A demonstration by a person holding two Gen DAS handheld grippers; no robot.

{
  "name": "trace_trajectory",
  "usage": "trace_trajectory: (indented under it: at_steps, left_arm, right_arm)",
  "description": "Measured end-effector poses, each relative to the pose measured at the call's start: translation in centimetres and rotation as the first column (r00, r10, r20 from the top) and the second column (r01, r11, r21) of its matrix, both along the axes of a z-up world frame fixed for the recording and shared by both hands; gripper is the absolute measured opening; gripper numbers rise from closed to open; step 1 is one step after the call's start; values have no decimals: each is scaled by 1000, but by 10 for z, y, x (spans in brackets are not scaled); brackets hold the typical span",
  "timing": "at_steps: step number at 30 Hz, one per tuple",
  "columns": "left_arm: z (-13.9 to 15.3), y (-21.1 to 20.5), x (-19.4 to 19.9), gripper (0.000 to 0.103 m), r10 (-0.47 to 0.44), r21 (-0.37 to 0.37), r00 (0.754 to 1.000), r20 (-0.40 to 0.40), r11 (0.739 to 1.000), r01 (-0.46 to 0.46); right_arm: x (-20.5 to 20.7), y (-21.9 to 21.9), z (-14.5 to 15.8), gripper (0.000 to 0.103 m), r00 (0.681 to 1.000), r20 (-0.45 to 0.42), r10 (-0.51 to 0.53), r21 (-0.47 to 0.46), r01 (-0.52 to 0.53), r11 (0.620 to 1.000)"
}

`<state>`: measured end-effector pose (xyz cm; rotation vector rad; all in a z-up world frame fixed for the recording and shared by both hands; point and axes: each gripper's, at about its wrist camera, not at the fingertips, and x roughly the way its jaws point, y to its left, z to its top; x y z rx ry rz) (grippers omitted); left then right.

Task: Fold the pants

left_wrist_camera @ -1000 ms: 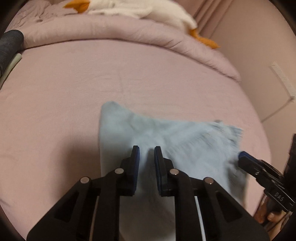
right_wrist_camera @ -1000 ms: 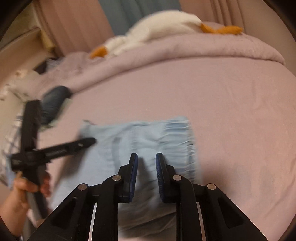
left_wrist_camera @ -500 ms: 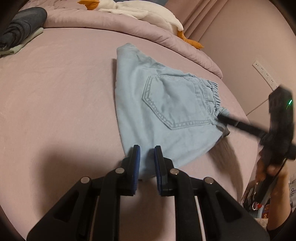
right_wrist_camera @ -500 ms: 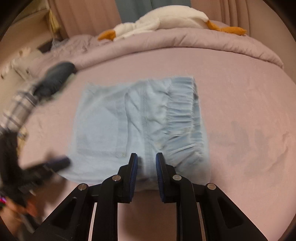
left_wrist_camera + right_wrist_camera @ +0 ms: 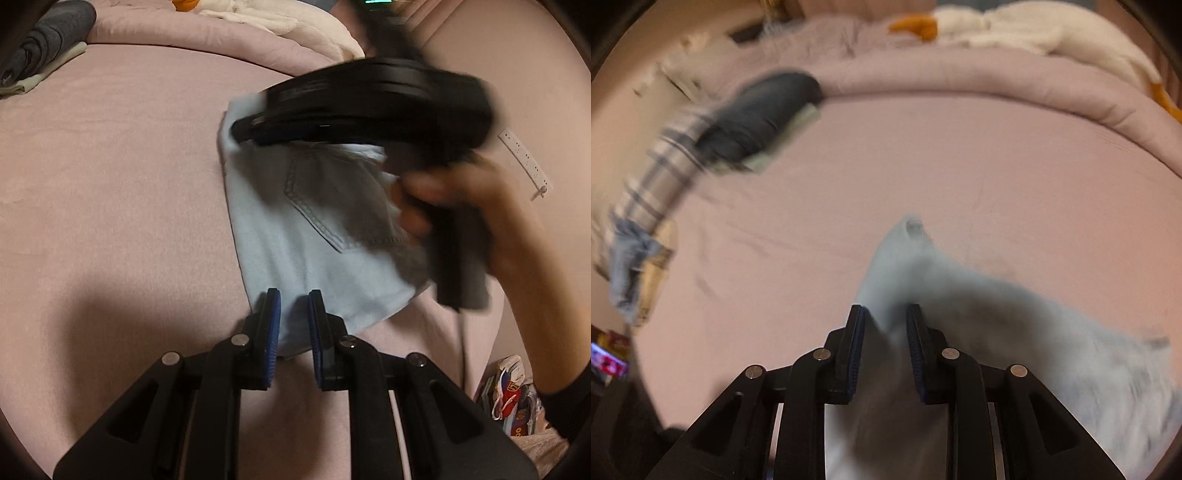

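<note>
Denim pants (image 5: 303,258) — one pair — on one bed (image 5: 110,184); left tongs (image 5: 294,321) narrow over the hem, right tongs (image 5: 885,332) narrow — grip unclear.

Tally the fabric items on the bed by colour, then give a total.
Light blue: 1, the denim pants
Dark grey: 1, the folded garment
Pale green: 1, the folded cloth under it
White: 1, the plush goose
Total: 4

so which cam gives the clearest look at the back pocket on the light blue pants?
Left wrist. The pocket stitching on the pants reads sharply there, though the right gripper and hand shadow and cover part of it. Right wrist shows only blurred blue cloth; no pocket can be made out.
</note>
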<state>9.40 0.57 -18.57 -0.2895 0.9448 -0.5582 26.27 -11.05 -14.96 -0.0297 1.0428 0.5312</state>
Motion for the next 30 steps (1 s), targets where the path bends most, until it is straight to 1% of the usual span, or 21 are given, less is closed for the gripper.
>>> trace_trajectory:
  at_steps: [1, 2, 4, 5, 6, 7, 8, 10, 15, 18, 19, 21, 22, 23, 24, 25, 26, 27, 28, 29, 30]
  left_arm:
    - [0, 0, 0, 16, 0, 4, 1000, 4, 1000, 0]
    - [0, 0, 0, 16, 0, 5, 1000, 5, 1000, 0]
    - [0, -1, -2, 16, -5, 3, 1000, 9, 1000, 5]
    - [0, -2, -4, 16, -5, 3, 1000, 10, 1000, 5]
    - [0, -2, -5, 16, -4, 5, 1000, 11, 1000, 4]
    - [1, -3, -6, 16, -2, 6, 1000, 12, 1000, 2]
    - [1, -4, -7, 16, 0, 10, 1000, 14, 1000, -1]
    - [1, -6, -9, 16, 0, 15, 1000, 15, 1000, -1]
    - [3, -9, -6, 15, 3, 15, 1000, 1, 1000, -3]
    - [4, -12, -5, 15, 8, 29, 1000, 0, 1000, -8]
    - [5, -14, -5, 15, 8, 38, 1000, 1, 999, -8]
    - [6, -17, -4, 15, 6, 47, 1000, -1, 999, -6]
    - [8, -20, -5, 15, 6, 57, 1000, 5, 998, -7]
    - [9, -21, -6, 16, 8, 66, 1000, 8, 998, -8]
    - [10, -21, -7, 16, 14, 66, 1000, 6, 998, -15]
    - [10, -18, -6, 15, 19, 56, 1000, -4, 998, -19]
    - [9, -12, -5, 18, 27, 40, 999, -18, 999, -26]
    - [11, -7, -6, 21, 34, 23, 999, -28, 999, -33]
    - [11, -1, -8, 40, 49, 16, 998, -39, 999, -49]
    - [10, 8, -11, 52, 70, 1, 996, -49, 998, -70]
    - [9, 15, -14, 53, 78, -36, 995, -57, 996, -80]
  right_arm:
    - [11, 5, -7, 21, 1000, -10, -15, -39, 15, 999]
    - [17, 3, -8, 20, 1000, -6, -28, -31, 28, 999]
    - [31, -5, -4, 20, 995, -47, -85, 38, 86, 996]
    - [34, -8, -2, 20, 992, -46, -120, 47, 122, 991]
    - [34, -11, 1, 25, 988, -25, -154, 21, 154, 988]
    - [30, -14, 5, 26, 985, -13, -171, 15, 171, 985]
    - [24, -17, 9, 26, 985, -11, -171, 43, 172, 984]
    - [0, -22, 23, 26, 987, 39, -157, 83, 153, 985]
    - [-92, -59, 50, 26, 968, 194, -162, 40, 157, 987]
    - [-148, -88, 45, 26, 945, 275, -177, -84, 207, 975]
    - [-169, -99, 35, 26, 943, 280, -178, -137, 222, 965]
    - [-188, -118, 13, 26, 955, 222, -199, -188, 242, 952]
    - [-207, -132, -2, 26, 956, 212, -204, -173, 242, 955]
    - [-220, -141, -3, 26, 946, 232, -227, -114, 258, 959]
    - [-230, -152, -3, 26, 943, 197, -270, -83, 290, 953]
    - [-232, -160, -9, 26, 941, 127, -315, -107, 328, 939]
    - [-234, -167, -14, 26, 934, 98, -344, -96, 353, 931]
    - [-242, -178, -15, 26, 927, 85, -365, -39, 369, 929]
    - [-250, -191, -14, 26, 919, 66, -388, 32, 386, 922]
    - [-262, -209, -10, 29, 903, 52, -426, 117, 418, 901]
    - [-267, -217, -8, 40, 895, 46, -444, 162, 432, 887]
